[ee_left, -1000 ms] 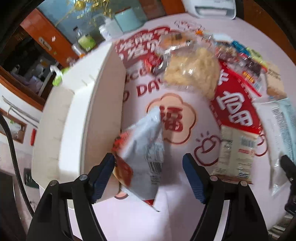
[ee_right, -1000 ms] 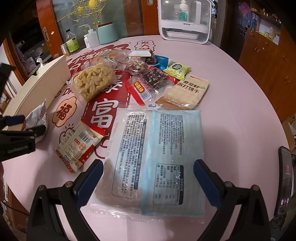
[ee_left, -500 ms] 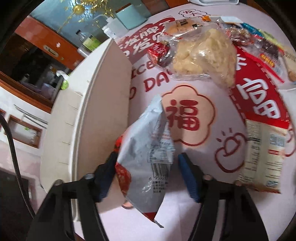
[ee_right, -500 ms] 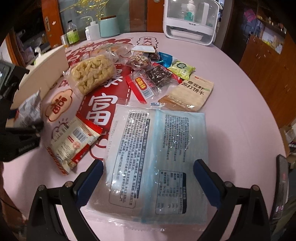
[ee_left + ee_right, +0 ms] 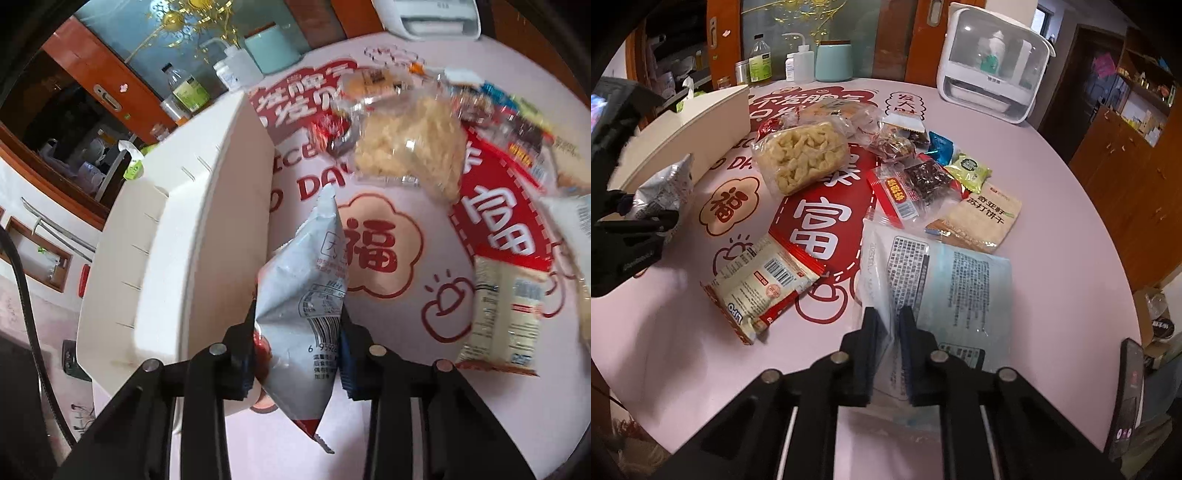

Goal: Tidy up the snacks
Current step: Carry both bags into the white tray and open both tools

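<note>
A silver snack bag (image 5: 306, 280) with a barcode stands upright between the blue pads of my left gripper (image 5: 299, 332), which is shut on its lower part. It is right beside the wall of the long white organizer box (image 5: 207, 236). From the right wrist view the same bag (image 5: 665, 188) and left gripper (image 5: 646, 221) sit at the far left by the box (image 5: 683, 129). My right gripper (image 5: 888, 325) is closing, and its jaws pinch the near edge of the large blue-and-clear pack (image 5: 960, 280), which puckers up between them.
On the pink round table (image 5: 1052, 221) lie a bag of yellow puffs (image 5: 801, 158), a cream biscuit pack (image 5: 761, 284), a soda cracker pack (image 5: 979, 218) and several small wrapped snacks (image 5: 923, 177). A white appliance (image 5: 993, 66) stands at the back, a phone (image 5: 1126, 398) at the right edge.
The left jaws have closed in on the silver bag and now grip it. The right jaws went from wide open around the blue pack to pinched on its near edge.
</note>
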`<state>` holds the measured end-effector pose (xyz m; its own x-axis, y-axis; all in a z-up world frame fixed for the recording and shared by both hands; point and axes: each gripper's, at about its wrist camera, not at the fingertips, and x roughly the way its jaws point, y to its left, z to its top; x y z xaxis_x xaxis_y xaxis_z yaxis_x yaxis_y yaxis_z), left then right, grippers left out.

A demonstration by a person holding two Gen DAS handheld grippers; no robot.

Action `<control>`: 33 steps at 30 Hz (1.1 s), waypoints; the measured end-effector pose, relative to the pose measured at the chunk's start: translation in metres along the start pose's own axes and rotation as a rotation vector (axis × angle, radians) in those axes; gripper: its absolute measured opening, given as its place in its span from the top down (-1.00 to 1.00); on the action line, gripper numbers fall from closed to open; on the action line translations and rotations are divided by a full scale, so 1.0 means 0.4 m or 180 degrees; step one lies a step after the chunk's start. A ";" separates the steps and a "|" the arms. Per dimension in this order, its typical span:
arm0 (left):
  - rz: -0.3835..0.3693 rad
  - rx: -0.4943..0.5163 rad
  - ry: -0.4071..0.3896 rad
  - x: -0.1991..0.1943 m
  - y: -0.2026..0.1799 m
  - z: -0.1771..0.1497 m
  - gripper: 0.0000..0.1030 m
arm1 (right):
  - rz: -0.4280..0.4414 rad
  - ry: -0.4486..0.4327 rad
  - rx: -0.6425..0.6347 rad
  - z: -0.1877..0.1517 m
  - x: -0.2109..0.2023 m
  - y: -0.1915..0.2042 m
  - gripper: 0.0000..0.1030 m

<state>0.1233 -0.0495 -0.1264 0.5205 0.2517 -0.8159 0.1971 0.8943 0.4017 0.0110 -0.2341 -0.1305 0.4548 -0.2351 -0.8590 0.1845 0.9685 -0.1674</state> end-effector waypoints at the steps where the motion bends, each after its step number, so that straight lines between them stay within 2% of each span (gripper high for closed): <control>1: -0.0068 -0.0027 -0.0050 -0.017 0.008 -0.002 0.35 | 0.0020 -0.0001 0.0031 0.000 -0.003 -0.004 0.85; 9: -0.0354 -0.0163 -0.0344 -0.135 0.065 -0.021 0.35 | 0.0249 -0.0039 0.0276 0.001 -0.050 -0.036 0.92; 12: -0.0465 -0.0247 -0.0450 -0.180 0.099 -0.025 0.35 | 0.0427 -0.0079 0.0356 0.012 -0.072 -0.044 0.93; 20: -0.0574 -0.0491 -0.0737 -0.268 0.196 -0.040 0.35 | 0.0664 -0.0264 0.0286 0.055 -0.164 -0.026 0.96; 26: -0.0534 -0.0715 -0.0885 -0.303 0.289 -0.056 0.34 | 0.0887 -0.0474 0.0089 0.119 -0.248 0.032 0.97; 33: -0.0372 -0.1171 -0.0959 -0.294 0.455 -0.072 0.34 | 0.1278 -0.0928 -0.0249 0.254 -0.358 0.173 0.97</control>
<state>0.0742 0.0943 0.0306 0.7403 0.0723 -0.6683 -0.0099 0.9953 0.0967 0.0472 -0.1417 0.0302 0.7031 0.1550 -0.6940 -0.1159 0.9879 0.1033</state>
